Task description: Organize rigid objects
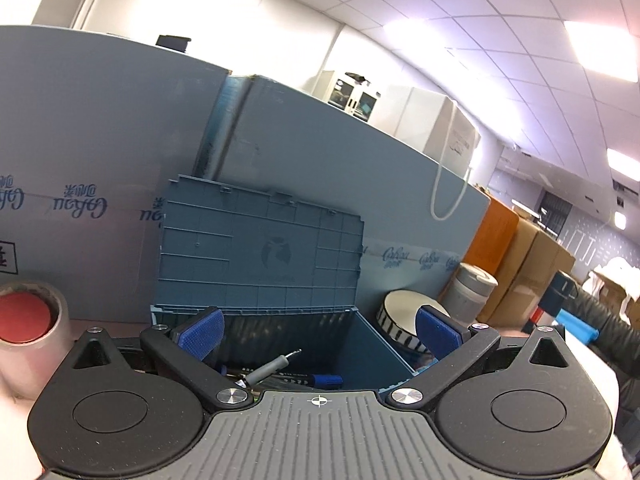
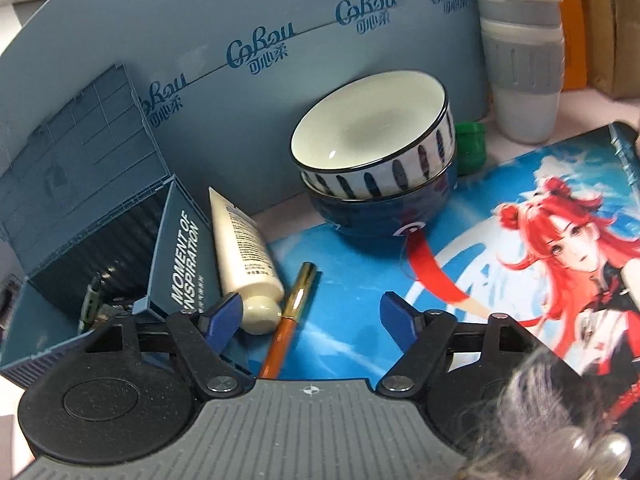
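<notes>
An orange pen with a gold cap (image 2: 298,300) lies on the printed mat, between the fingers of my right gripper (image 2: 312,320) and nearer the left one. The pads do not touch it, so the gripper is open. A white tube (image 2: 244,256) lies just left of the pen, against the blue storage box (image 2: 184,260). In the left wrist view the same box (image 1: 380,344) stands with its lid (image 1: 260,248) raised and several pens (image 1: 276,368) inside. My left gripper (image 1: 320,336) hangs wide open over the box's near edge, holding nothing.
Two stacked bowls (image 2: 372,148) stand behind the pen, with a green object (image 2: 472,148) and a grey lidded cup (image 2: 520,60) to their right. The mat (image 2: 520,240) shows a red-haired figure. A tape roll (image 1: 28,316) sits left of the box. A sleeve (image 1: 600,320) reaches in at right.
</notes>
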A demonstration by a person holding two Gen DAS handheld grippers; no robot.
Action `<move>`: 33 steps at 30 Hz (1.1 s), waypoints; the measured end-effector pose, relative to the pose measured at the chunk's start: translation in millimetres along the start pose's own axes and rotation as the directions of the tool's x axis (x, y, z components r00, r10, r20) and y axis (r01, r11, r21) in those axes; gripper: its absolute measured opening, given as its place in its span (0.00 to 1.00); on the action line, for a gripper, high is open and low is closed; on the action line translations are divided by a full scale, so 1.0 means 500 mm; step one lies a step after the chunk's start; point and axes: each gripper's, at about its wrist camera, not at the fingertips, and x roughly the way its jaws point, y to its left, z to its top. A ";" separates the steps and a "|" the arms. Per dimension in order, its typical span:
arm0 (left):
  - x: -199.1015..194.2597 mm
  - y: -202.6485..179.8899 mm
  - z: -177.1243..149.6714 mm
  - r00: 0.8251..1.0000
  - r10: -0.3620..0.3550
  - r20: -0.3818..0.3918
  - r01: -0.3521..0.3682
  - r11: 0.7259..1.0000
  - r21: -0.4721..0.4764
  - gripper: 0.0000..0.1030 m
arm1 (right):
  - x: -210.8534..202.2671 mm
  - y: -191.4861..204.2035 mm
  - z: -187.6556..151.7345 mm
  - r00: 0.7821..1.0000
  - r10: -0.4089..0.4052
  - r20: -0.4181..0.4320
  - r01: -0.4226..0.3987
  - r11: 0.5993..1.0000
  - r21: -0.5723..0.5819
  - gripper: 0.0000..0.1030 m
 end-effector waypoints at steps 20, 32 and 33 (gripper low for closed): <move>-0.002 0.053 0.009 1.000 0.030 0.008 -0.029 0.996 -0.081 1.00 | 0.036 -0.065 0.034 0.973 0.228 -0.030 -0.223 0.968 0.115 0.58; -0.001 0.069 0.010 0.999 0.044 0.008 -0.043 0.994 -0.102 1.00 | 0.047 -0.044 0.062 0.978 0.201 -0.062 -0.208 0.966 -0.155 0.56; -0.001 0.069 0.010 0.999 0.044 0.007 -0.043 0.994 -0.104 1.00 | 0.044 -0.045 0.065 0.982 0.182 -0.049 -0.188 0.968 -0.165 0.56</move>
